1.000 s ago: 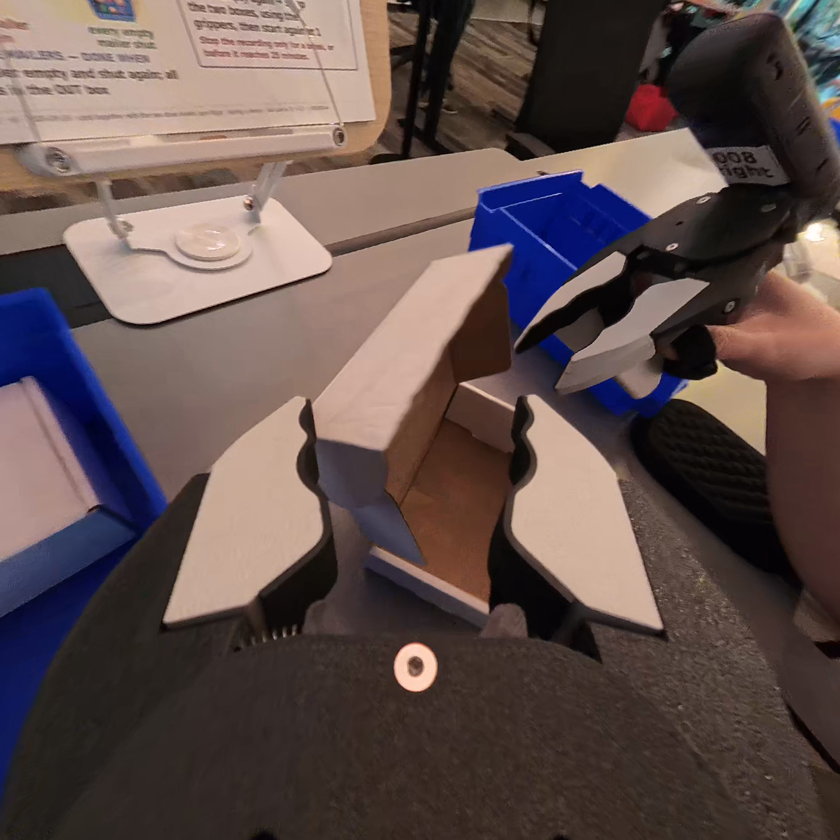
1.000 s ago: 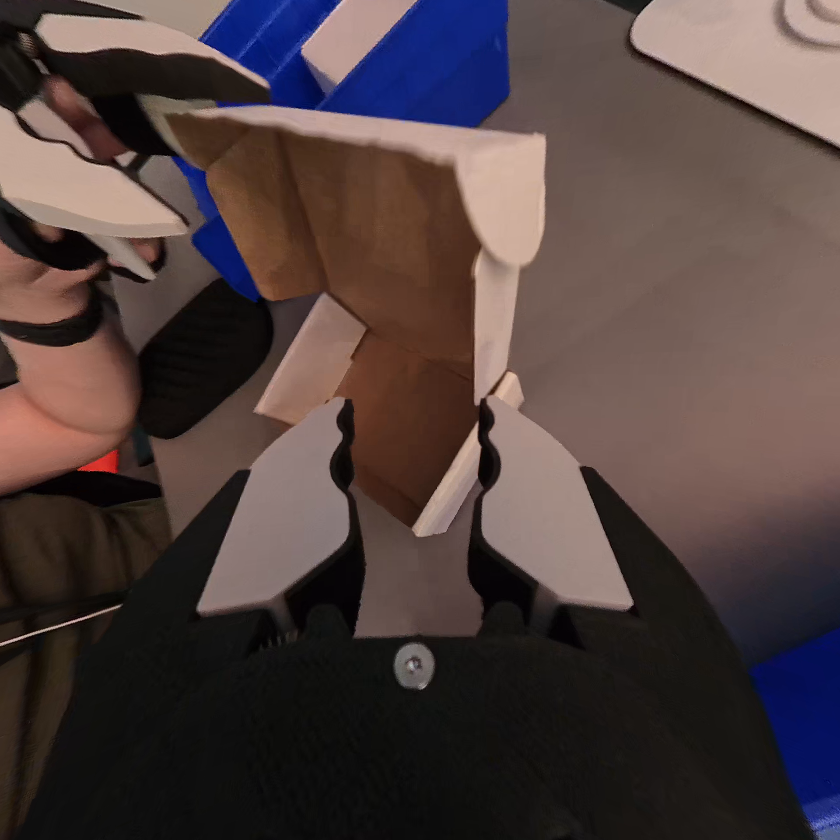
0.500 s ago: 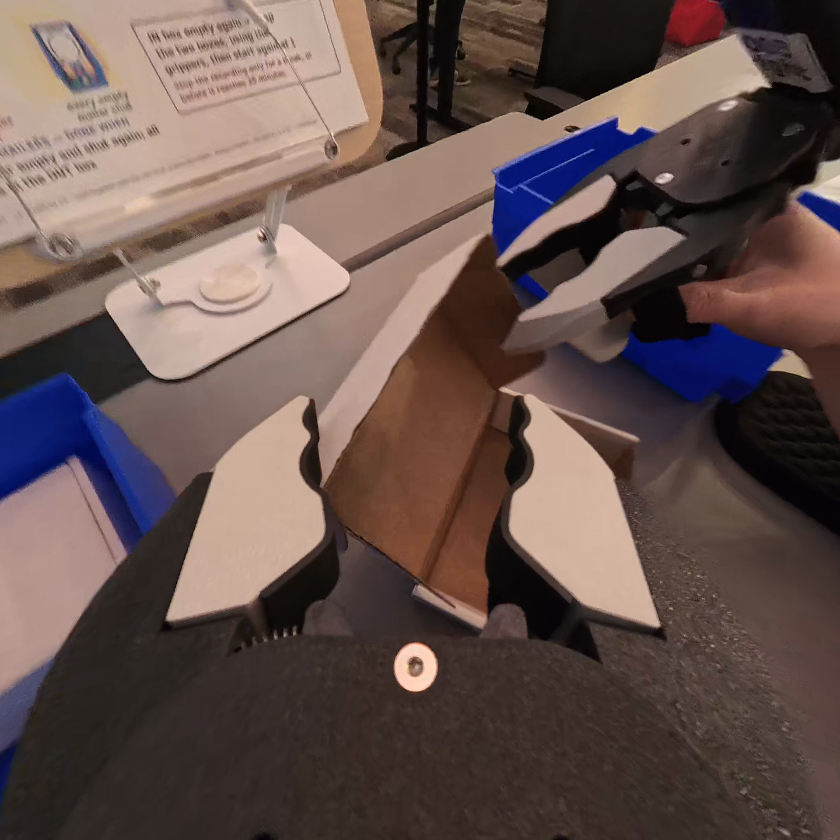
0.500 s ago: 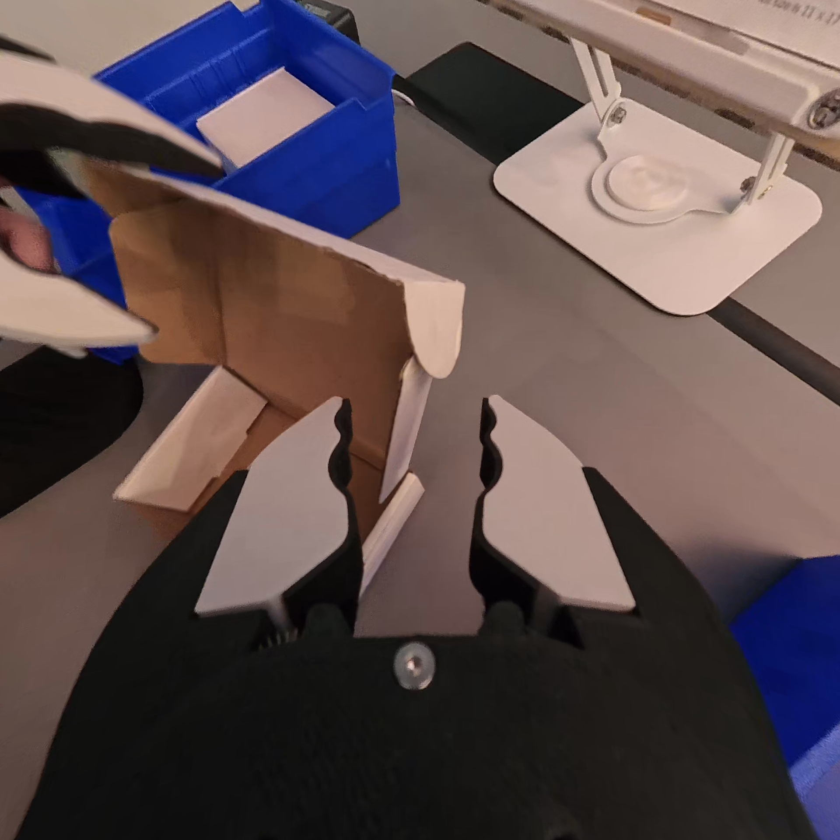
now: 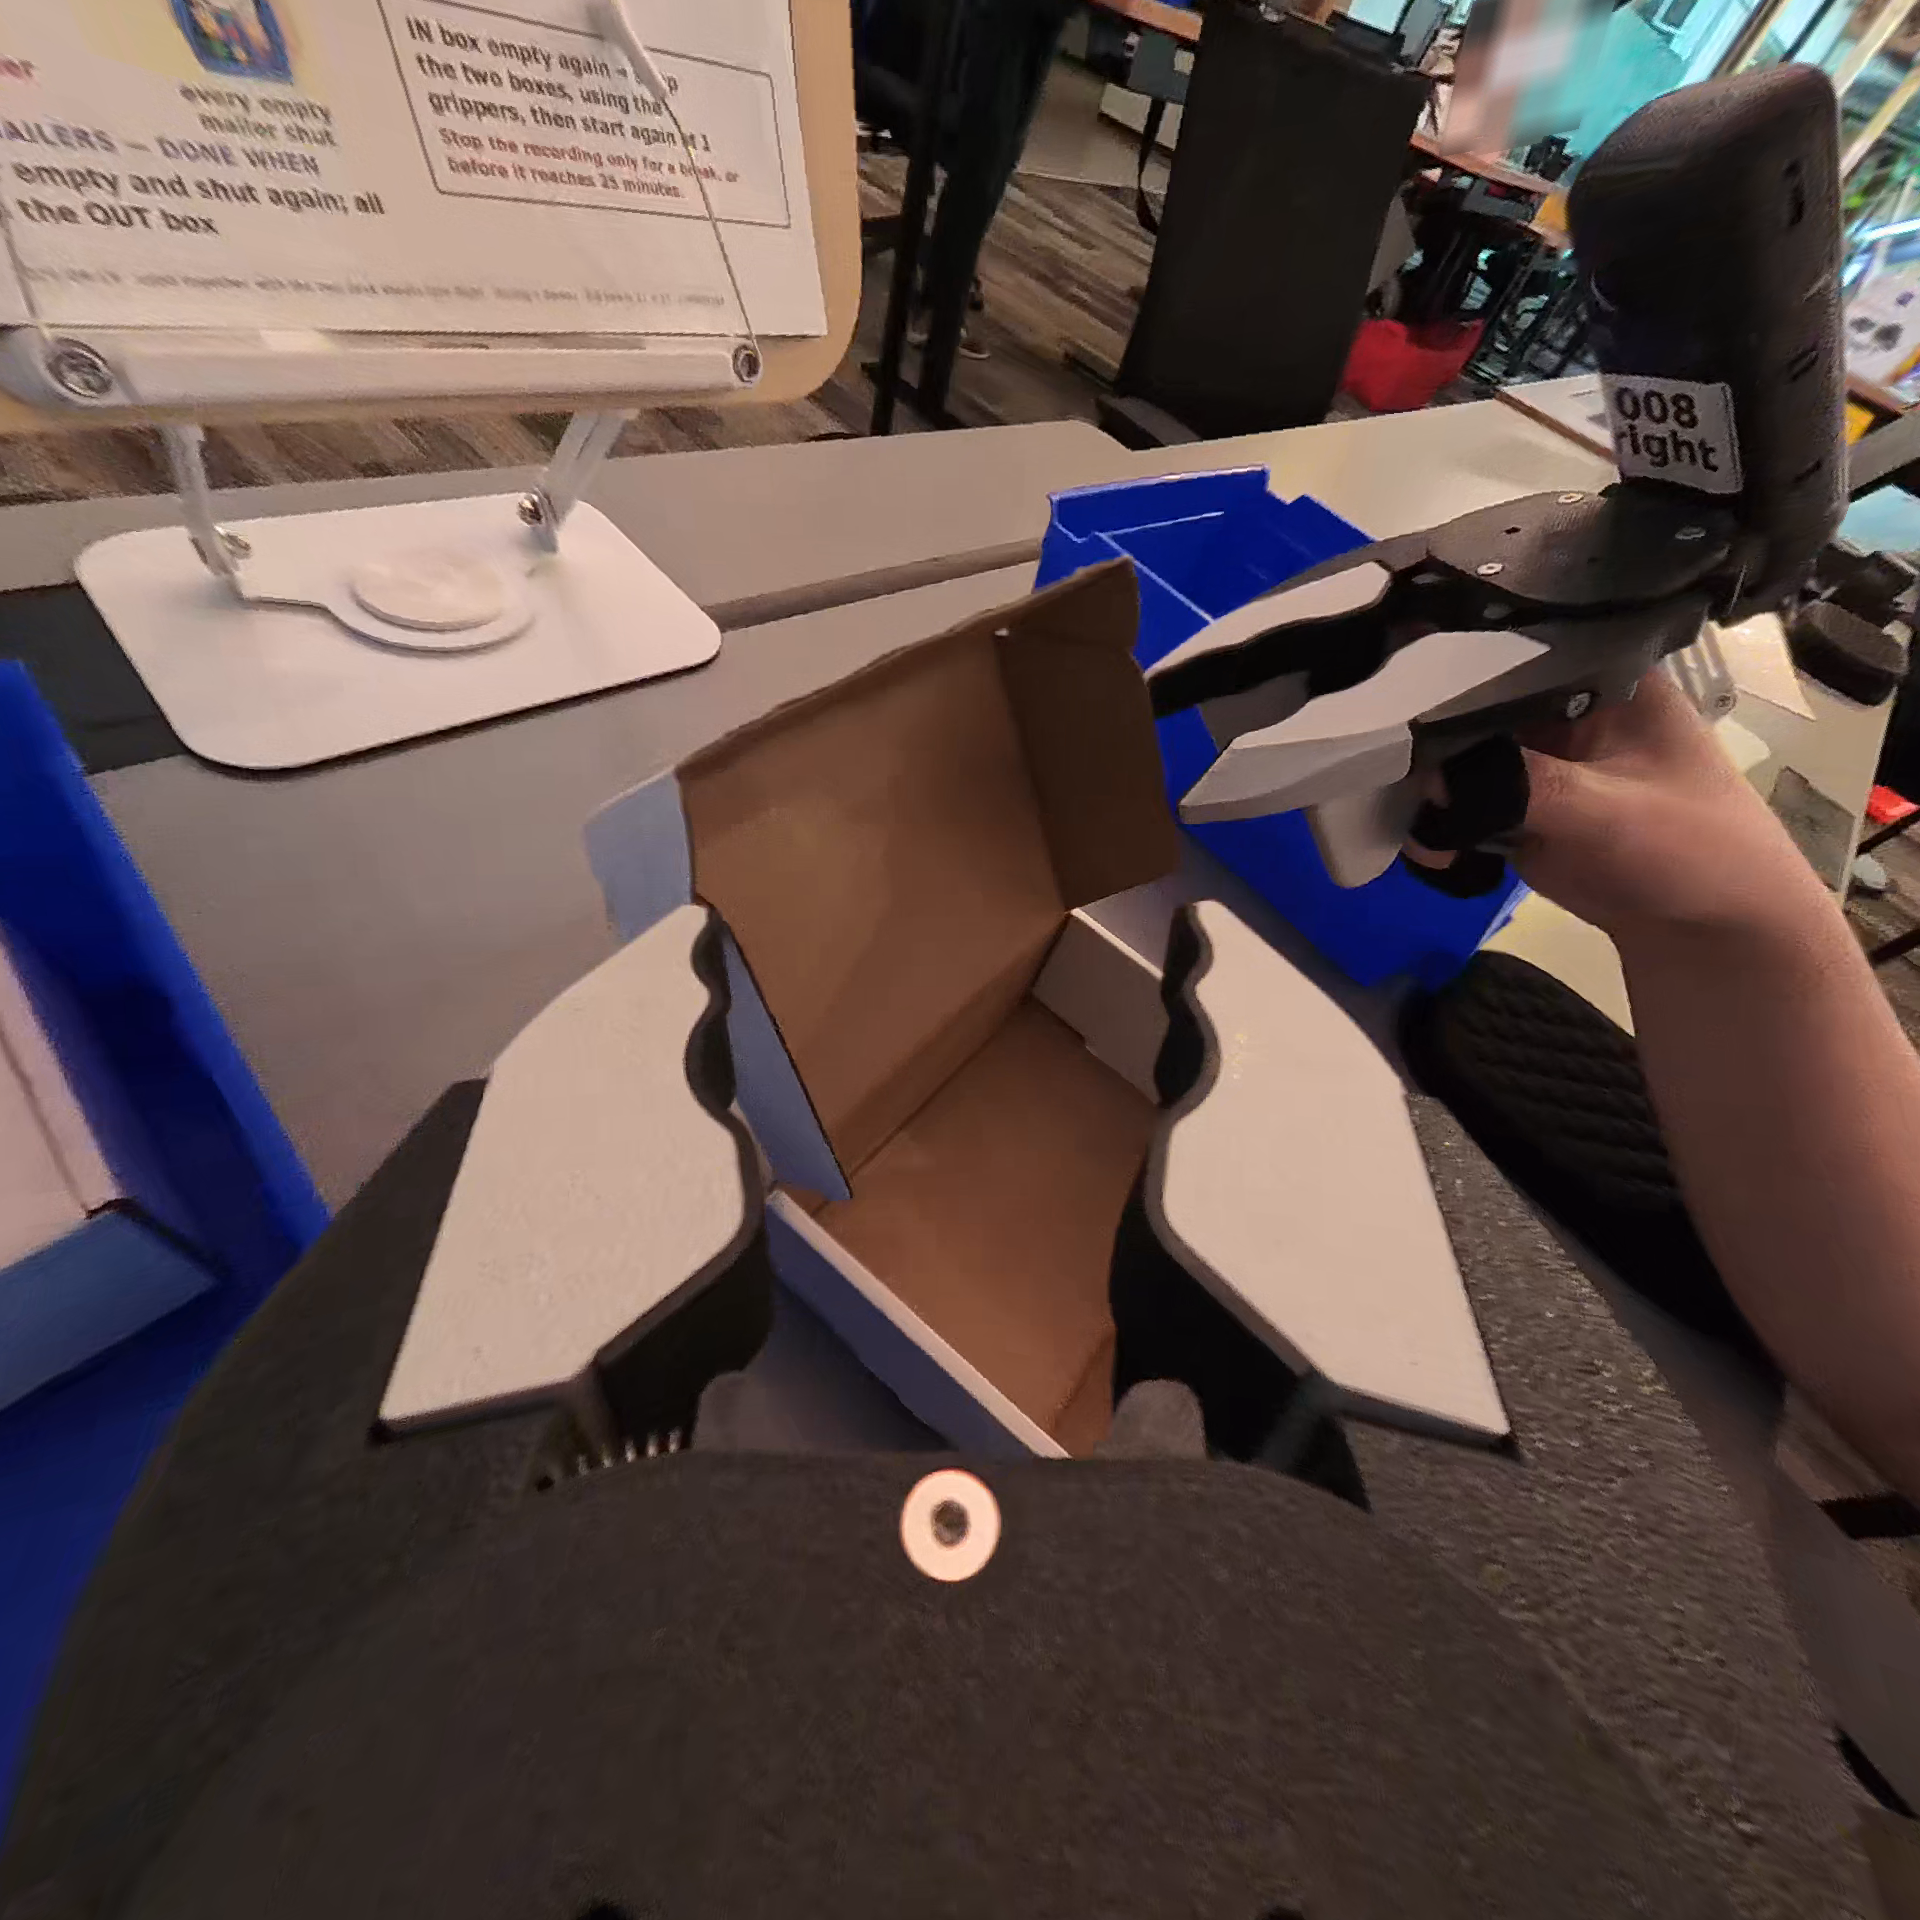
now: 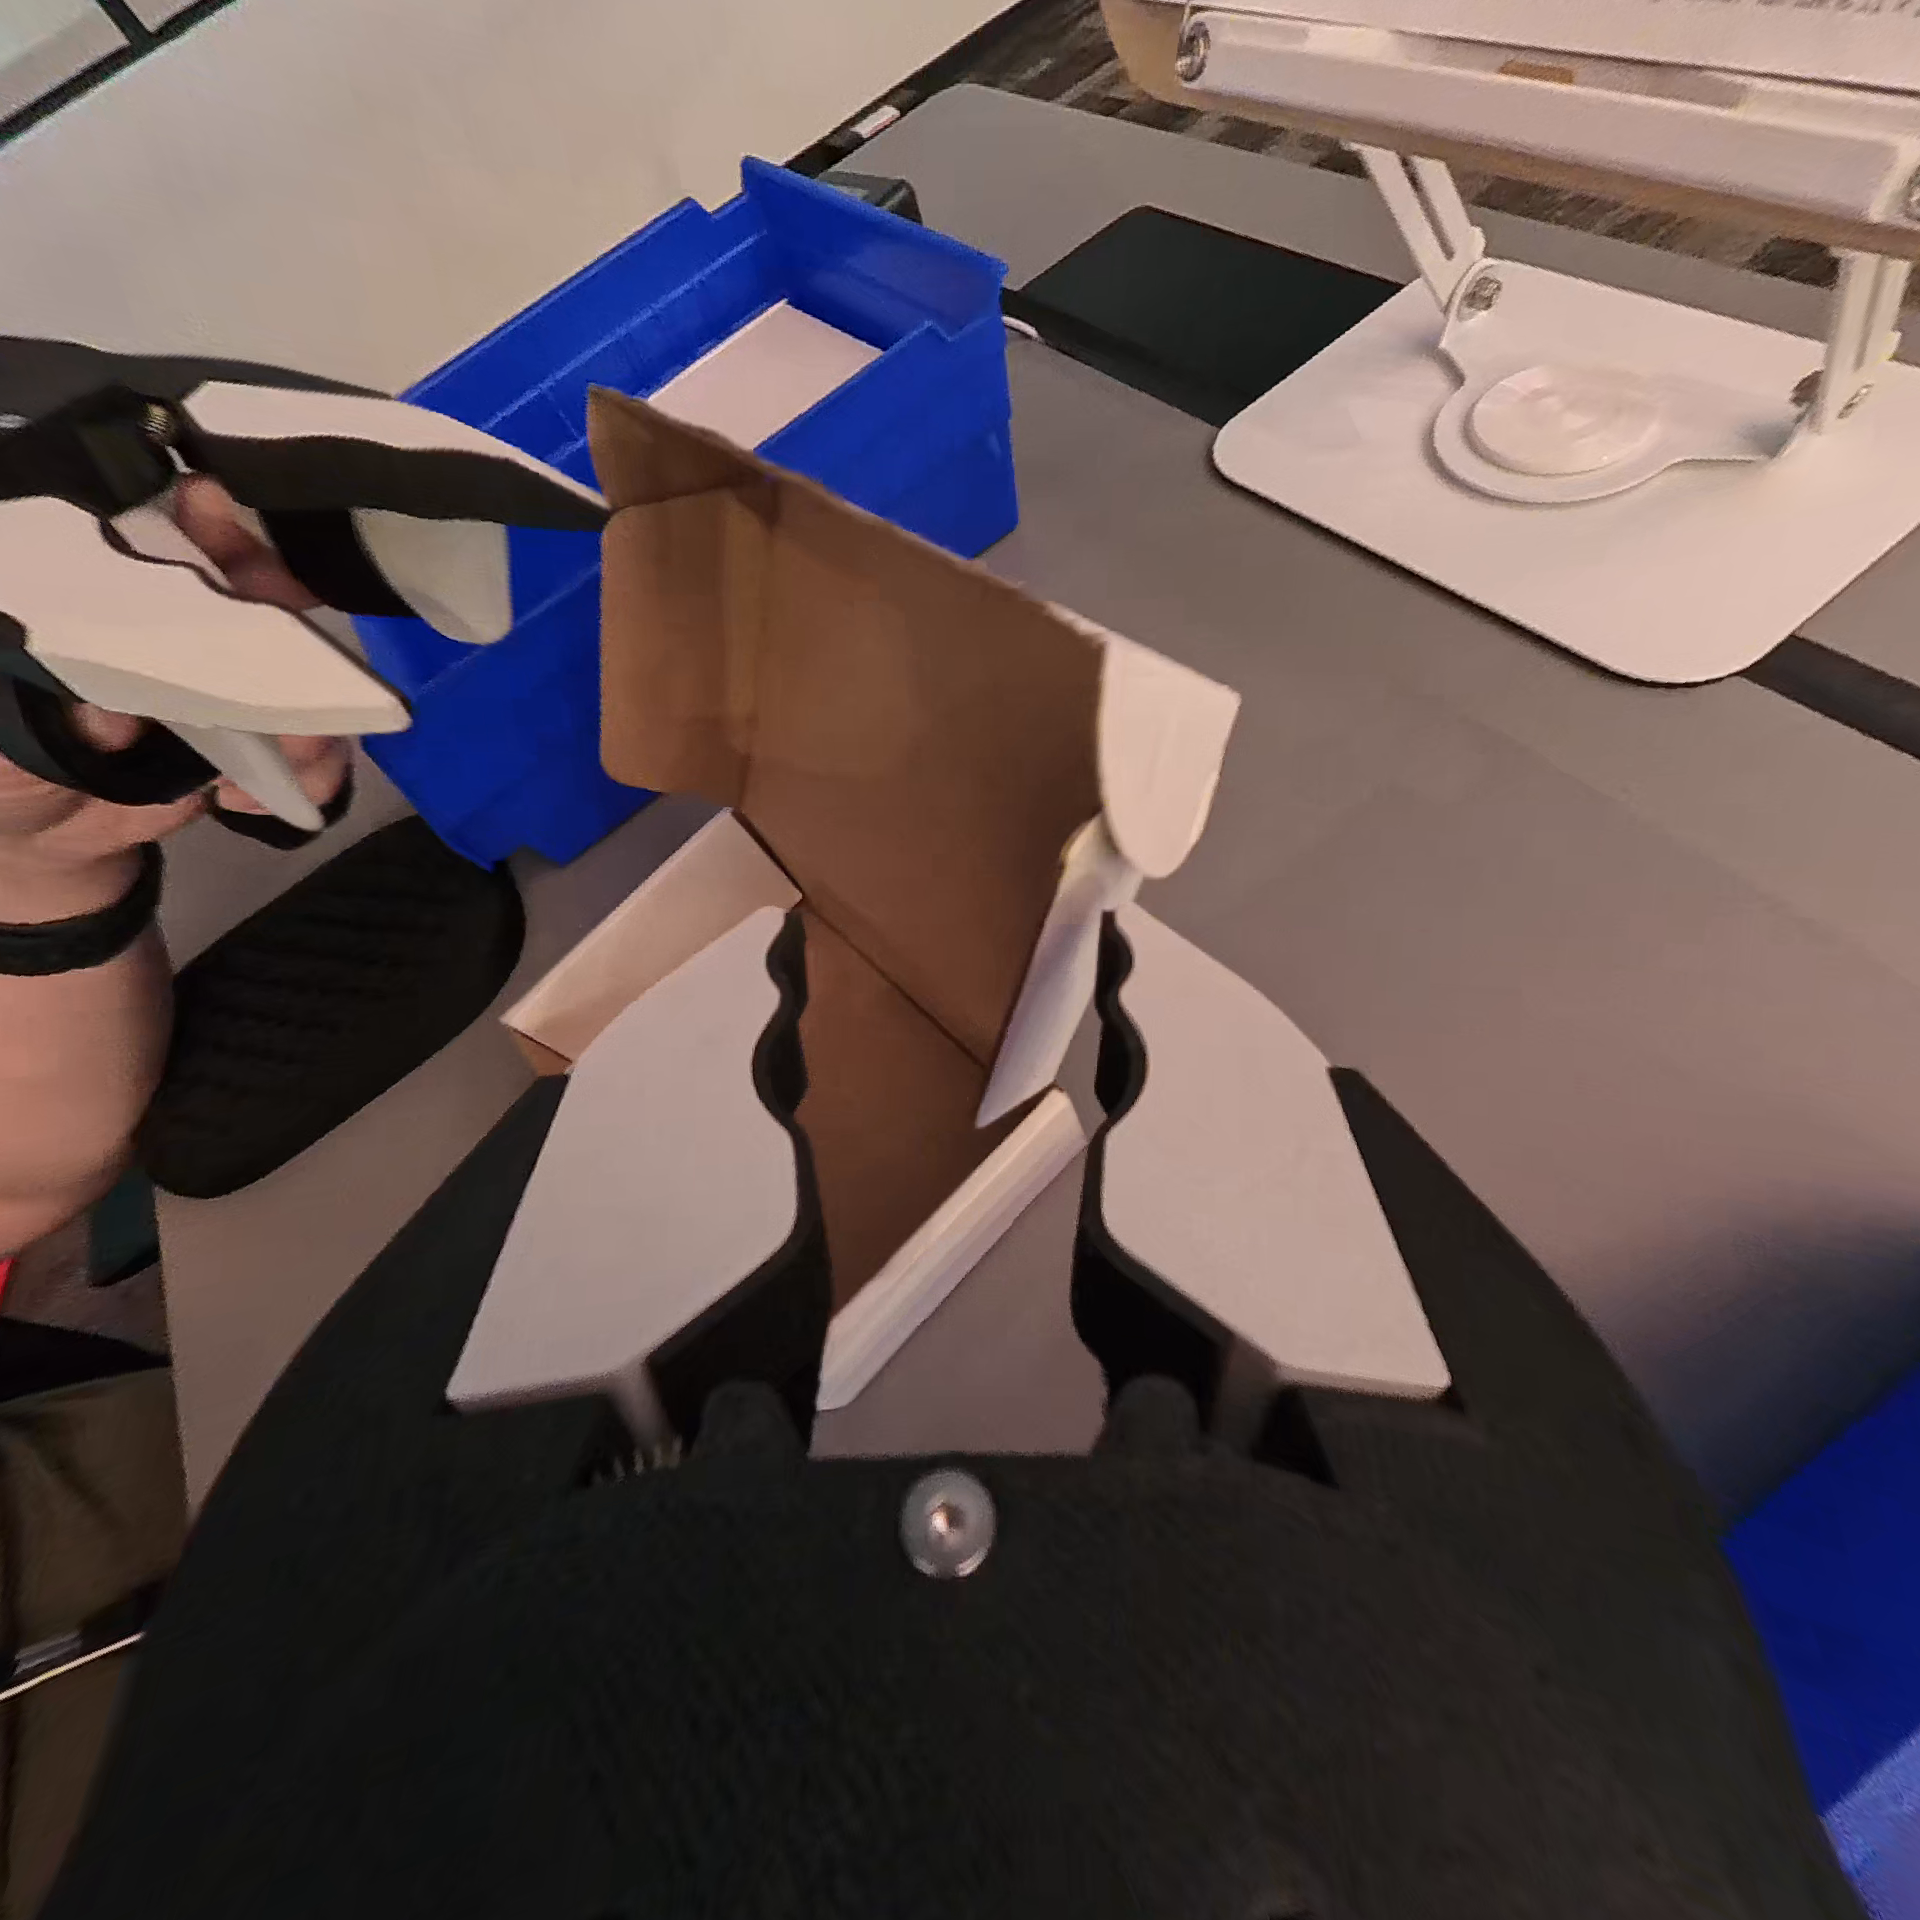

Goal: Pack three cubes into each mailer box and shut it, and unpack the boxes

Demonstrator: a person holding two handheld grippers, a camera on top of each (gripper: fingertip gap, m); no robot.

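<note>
An open mailer box (image 5: 966, 1174) sits on the grey table (image 5: 343, 914), near the middle of its front part, with the brown inside bare and the lid (image 6: 873, 727) standing up, tilted. The left gripper (image 5: 940, 997) hangs over the box's near end with its jaws apart, one finger on either side of the box and nothing clamped. The right gripper (image 6: 951, 997) is also over the box, jaws apart, gripping nothing. In the left wrist view it reaches in from the right with one fingertip (image 5: 1174, 681) at the lid's side flap; whether it touches the flap cannot be told.

A blue bin (image 5: 1278, 831) stands just behind the lid toward the table's right side. Another blue bin (image 5: 125, 997) at the left edge holds a shut white mailer (image 6: 769, 358). A white stand (image 5: 405, 634) with a printed sheet (image 5: 416, 166) occupies the far part of the table. A black mesh pad (image 5: 1548, 1091) lies at the front right, beside the box.
</note>
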